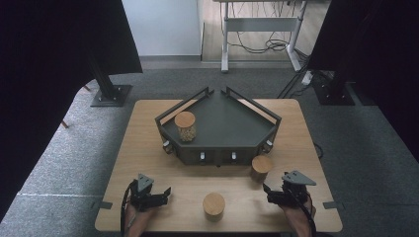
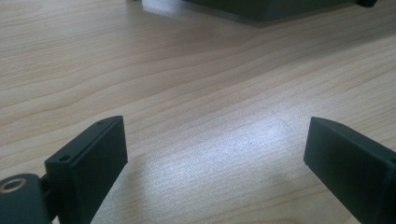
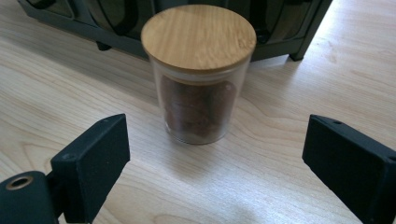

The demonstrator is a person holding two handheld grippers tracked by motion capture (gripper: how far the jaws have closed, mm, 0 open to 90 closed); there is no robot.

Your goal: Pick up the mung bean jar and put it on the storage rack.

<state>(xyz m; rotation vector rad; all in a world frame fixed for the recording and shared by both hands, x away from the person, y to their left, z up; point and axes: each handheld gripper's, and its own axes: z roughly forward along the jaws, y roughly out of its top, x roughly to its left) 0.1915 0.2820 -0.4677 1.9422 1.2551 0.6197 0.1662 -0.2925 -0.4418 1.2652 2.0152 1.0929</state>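
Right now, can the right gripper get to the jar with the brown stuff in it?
Probably yes. The right gripper is open and points straight at the lidded glass jar of brown pieces, with bare wooden table between them. The dark tray stands behind the jar, not in the way.

Both black grippers, left [image 1: 167, 191] and right [image 1: 267, 189], carry grey three-cornered plates (black cables trailing) and blocky matte jaws
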